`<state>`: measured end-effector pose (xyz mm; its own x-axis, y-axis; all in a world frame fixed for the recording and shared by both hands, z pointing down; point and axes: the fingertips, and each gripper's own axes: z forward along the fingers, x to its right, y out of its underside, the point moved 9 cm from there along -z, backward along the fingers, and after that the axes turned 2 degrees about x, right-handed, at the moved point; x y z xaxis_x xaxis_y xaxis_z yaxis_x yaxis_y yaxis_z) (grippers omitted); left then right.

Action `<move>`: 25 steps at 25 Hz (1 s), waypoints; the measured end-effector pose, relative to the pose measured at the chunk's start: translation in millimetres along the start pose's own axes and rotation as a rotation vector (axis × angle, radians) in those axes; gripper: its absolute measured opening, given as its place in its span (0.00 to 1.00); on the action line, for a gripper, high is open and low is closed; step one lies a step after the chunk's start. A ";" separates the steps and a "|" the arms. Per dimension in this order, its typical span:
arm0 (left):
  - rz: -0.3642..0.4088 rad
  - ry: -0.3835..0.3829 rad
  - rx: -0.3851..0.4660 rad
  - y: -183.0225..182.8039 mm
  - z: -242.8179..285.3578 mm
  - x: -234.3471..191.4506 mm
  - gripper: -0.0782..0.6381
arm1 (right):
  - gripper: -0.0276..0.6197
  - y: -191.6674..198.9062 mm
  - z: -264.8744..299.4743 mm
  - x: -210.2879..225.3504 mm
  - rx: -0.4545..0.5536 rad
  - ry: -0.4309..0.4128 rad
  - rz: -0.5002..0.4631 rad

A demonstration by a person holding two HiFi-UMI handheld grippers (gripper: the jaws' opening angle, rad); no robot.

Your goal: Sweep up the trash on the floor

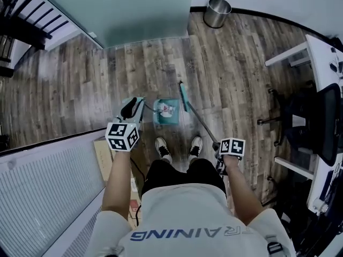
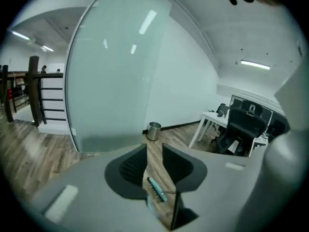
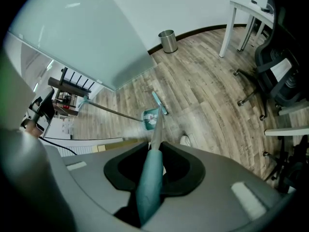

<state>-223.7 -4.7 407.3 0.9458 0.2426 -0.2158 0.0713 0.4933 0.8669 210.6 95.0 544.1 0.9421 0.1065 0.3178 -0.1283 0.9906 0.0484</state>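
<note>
Gripping one teal broom (image 1: 184, 98) by its handle, the right gripper (image 3: 153, 163) is clamped tight; the left gripper (image 2: 154, 166) has its jaws narrowly apart, empty. One dustpan (image 1: 172, 120) holds the trash (image 1: 167, 110) before two shoes (image 1: 162, 148); one metal bin (image 1: 217, 12) stands by the wall.

The person wears a white T-shirt (image 1: 185, 218) with blue lettering, black shorts (image 1: 179, 174) and white sneakers (image 1: 162, 148).
</note>
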 end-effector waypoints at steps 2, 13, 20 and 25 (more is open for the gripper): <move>0.001 -0.017 0.072 -10.1 -14.9 22.7 0.15 | 0.21 -8.7 -4.1 -5.2 0.030 -0.012 -0.009; -0.059 -0.079 0.265 -54.1 -71.3 104.7 0.11 | 0.21 -35.3 -34.5 -35.0 0.099 -0.012 -0.075; -0.056 -0.070 0.295 -62.3 -69.3 129.7 0.11 | 0.21 -52.5 -59.3 -48.9 0.149 -0.038 -0.156; -0.010 -0.063 0.328 -73.0 -73.0 143.9 0.11 | 0.21 -57.8 -72.5 -50.3 0.190 -0.039 -0.190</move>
<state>-115.9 55.2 280.2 0.9615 0.1822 -0.2055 0.1690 0.1973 0.9657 193.2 38.7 456.6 0.9429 -0.0865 0.3218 -0.0099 0.9580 0.2866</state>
